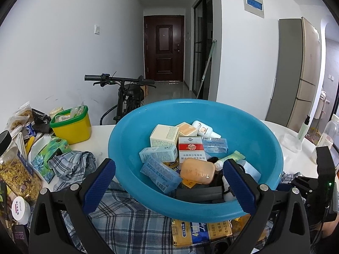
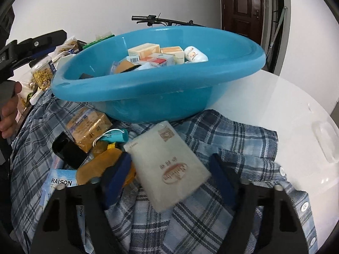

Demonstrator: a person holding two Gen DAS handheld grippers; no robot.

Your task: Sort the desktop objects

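So the blue basin [image 1: 264,148] sits on the white counter [image 2: 275,97], partly on top of a plaid shirt [image 2: 222,139]; it's stuffed with small stuff: a red-and-white cigarette pack [image 1: 191,149], an orange soap bar [image 1: 197,171], a few pale boxes, a little white bottle [image 1: 204,129]; the right hand-held gripper [image 2: 169,178] has its jaws spread wide on either side of a flat whitish packet [image 2: 167,165] lying on the shirt just in front of the basin, can't tell if the pads actually touch it; the left hand-held gripper [image 1: 169,187] is wide open too, hovering at the basin's near rim, gripping nothing; off to the left there's a yellow tub [image 1: 72,130] and a jar of dried snacks [image 1: 20,169].
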